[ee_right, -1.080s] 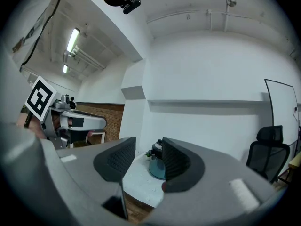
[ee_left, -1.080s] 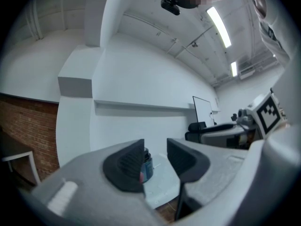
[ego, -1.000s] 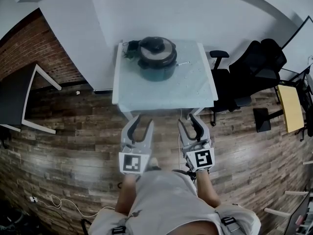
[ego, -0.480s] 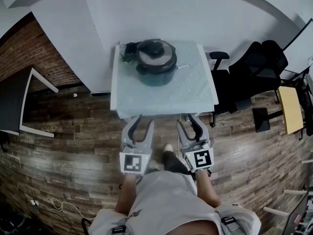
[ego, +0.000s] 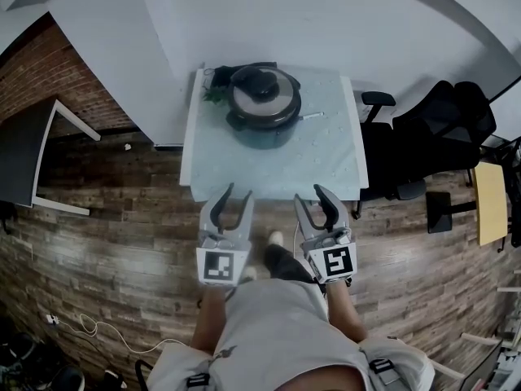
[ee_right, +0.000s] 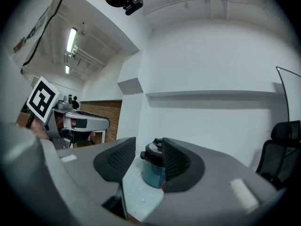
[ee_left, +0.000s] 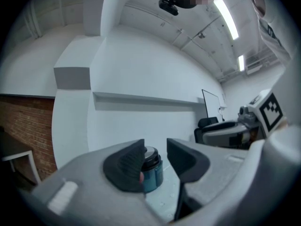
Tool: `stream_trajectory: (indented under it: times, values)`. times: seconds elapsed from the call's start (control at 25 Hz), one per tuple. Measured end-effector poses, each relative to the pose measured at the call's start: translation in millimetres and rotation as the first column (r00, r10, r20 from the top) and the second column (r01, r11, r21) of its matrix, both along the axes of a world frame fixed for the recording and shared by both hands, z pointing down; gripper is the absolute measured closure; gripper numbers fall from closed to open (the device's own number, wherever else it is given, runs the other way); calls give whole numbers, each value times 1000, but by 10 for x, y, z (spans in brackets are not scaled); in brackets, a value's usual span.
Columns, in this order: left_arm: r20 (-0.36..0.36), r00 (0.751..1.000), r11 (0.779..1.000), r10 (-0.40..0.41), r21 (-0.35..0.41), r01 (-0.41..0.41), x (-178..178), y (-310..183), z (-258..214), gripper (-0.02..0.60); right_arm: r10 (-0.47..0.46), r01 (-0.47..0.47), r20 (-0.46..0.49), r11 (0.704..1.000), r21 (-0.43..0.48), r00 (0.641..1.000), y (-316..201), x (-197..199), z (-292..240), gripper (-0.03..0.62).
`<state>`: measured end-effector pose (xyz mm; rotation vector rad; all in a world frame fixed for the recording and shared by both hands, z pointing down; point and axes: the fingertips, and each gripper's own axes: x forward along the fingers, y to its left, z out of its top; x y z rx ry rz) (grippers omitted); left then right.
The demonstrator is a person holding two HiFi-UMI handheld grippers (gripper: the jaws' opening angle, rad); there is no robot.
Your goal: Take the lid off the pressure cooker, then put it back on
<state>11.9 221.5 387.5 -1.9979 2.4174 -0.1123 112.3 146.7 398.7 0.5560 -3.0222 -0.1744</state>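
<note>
Short of the desk (ego: 269,169) edge, the left gripper (ego: 236,194) is hovering level, its jaws narrowly parted and empty, probably readied for a two-sided hold. Ahead, between both grippers, the pressure cooker (ego: 262,108) is sitting with its lid (ego: 262,88) on. Alongside, the right gripper (ego: 311,195) is mirroring that pose, also parted, holding nothing.

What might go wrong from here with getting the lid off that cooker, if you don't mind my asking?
The pressure cooker sits toward the far edge of the table, so the left gripper and right gripper face a long reach that may weaken the hold on the lid. A green plant crowds the cooker's left and a pen-like stick lies at its right; either might get knocked.
</note>
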Motion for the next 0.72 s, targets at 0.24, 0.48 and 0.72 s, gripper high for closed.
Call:
stream_trajectory:
  times: [0.24, 0.48, 0.72]
  values:
    - [1, 999, 999, -39, -13, 39, -62, -427, -25, 436, -54, 54, 4, 998, -17, 999, -428, -159, 2, 414]
    - [23, 997, 997, -78, -22, 78, -103, -691, -84, 436, -100, 100, 25, 994, -34, 995, -730, -265, -9, 414]
    - [38, 992, 993, -118, -23, 119, -159, -892, -134, 436, -140, 142, 38, 989, -49, 989, -964, -380, -1, 414]
